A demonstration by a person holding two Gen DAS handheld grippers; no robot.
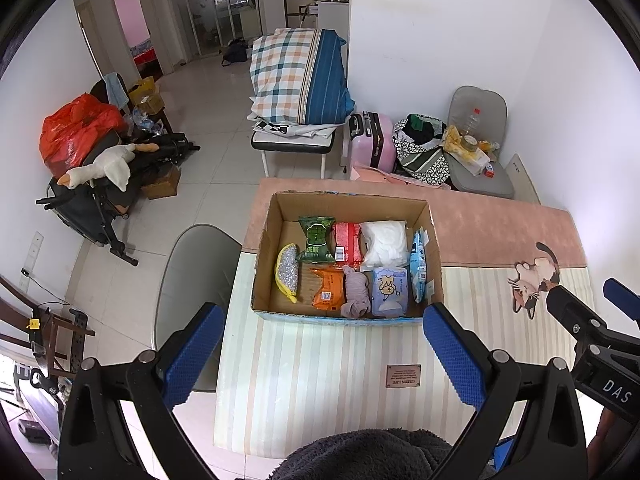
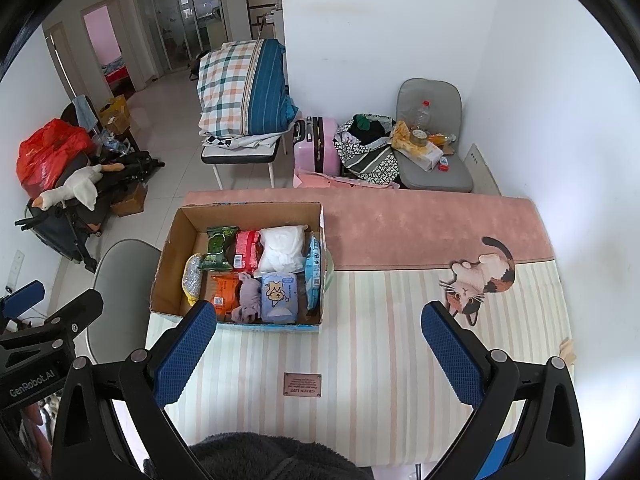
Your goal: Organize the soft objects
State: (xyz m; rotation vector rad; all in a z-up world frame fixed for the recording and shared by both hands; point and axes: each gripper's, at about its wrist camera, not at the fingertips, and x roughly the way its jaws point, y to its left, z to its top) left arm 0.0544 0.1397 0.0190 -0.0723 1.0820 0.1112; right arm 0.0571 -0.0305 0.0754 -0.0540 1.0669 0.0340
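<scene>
Hovering wide open and empty, the left gripper (image 1: pixel 320 344) and right gripper (image 2: pixel 320 340) hung above the table (image 2: pixel 360 360). The soft packs sat packed tight in the box (image 1: pixel 434 264); a careless reach could have snagged its wall or dragged out neighbours.
</scene>
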